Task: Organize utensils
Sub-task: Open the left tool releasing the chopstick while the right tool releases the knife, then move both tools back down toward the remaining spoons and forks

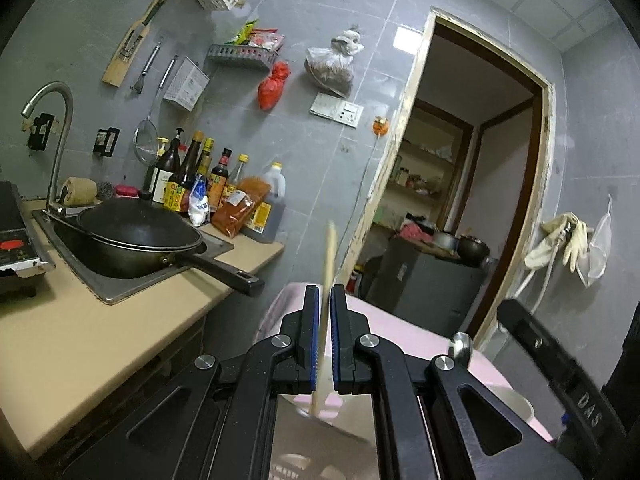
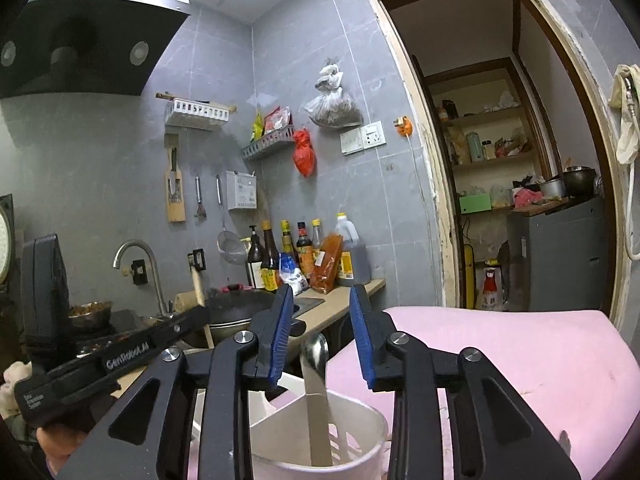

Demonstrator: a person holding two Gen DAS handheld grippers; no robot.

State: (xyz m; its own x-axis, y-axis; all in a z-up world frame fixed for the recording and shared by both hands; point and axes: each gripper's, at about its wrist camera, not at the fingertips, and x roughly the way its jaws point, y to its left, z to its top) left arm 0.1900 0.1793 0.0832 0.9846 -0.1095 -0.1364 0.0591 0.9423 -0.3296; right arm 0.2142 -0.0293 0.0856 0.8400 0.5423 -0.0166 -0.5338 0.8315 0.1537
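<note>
**A:** Left wrist view. What sits between the jaws of the left gripper (image 1: 325,296)?

**B:** A single wooden chopstick (image 1: 329,258), clamped between the blue pads, jaws nearly together. It runs close to upright, its upper end blurred above the fingertips, its lower end pointing down past the gripper body.

**A:** Right wrist view. And the right gripper (image 2: 322,300)?

**B:** Jaws apart, holding nothing. Between and below them a metal spoon (image 2: 316,380) stands bowl-up in a white divided utensil holder (image 2: 360,420), which rests on a bench covered in pink cloth (image 2: 500,360).

**A:** Where does the left gripper lie relative to the holder?

**B:** Just beside it, on its left; the holder's rim and the spoon's bowl show at the lower right of the left wrist view.

**A:** Step in hand, as judged?

**B:** Probably placing the chopstick into the holder. Done well: keep the chopstick near vertical, bring its lower tip over a compartment clear of the spoon and the divider, lower until the tip is well inside, then part the jaws. The right gripper could steady the rim; the light holder may tip.

**A:** Surroundings?

**B:** A wok (image 1: 140,236) in the sink, sauce bottles (image 1: 192,176) behind.
</note>
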